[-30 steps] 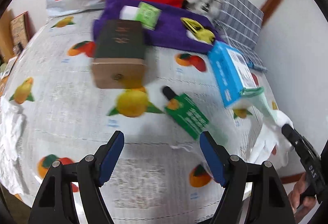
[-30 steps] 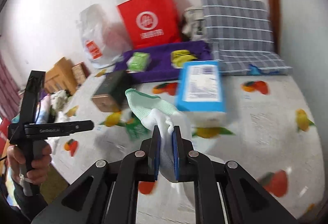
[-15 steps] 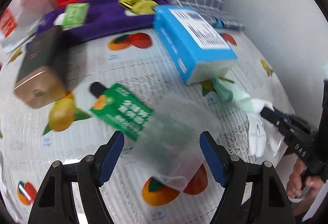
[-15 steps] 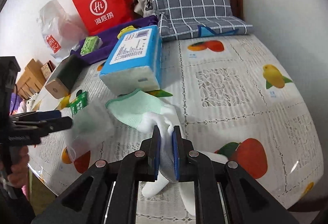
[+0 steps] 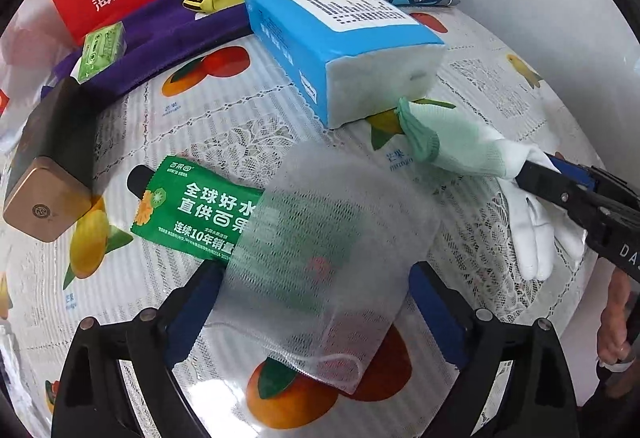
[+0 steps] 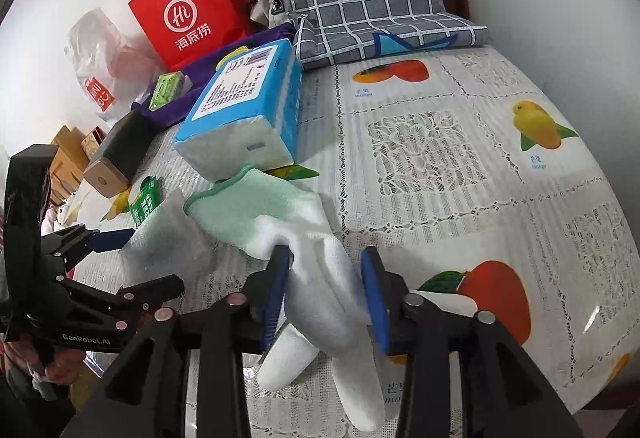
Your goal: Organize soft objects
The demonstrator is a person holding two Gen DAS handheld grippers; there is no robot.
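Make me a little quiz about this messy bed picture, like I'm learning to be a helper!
1. True or false: the glove lies between the open jaws of the right hand-held gripper.
2. What colour is the wrapper of the tissue pack?
3. The left hand-held gripper is open around: A the mesh pouch, B a banana, C a shoe.

Key: 1 true; 2 blue; 3 A.
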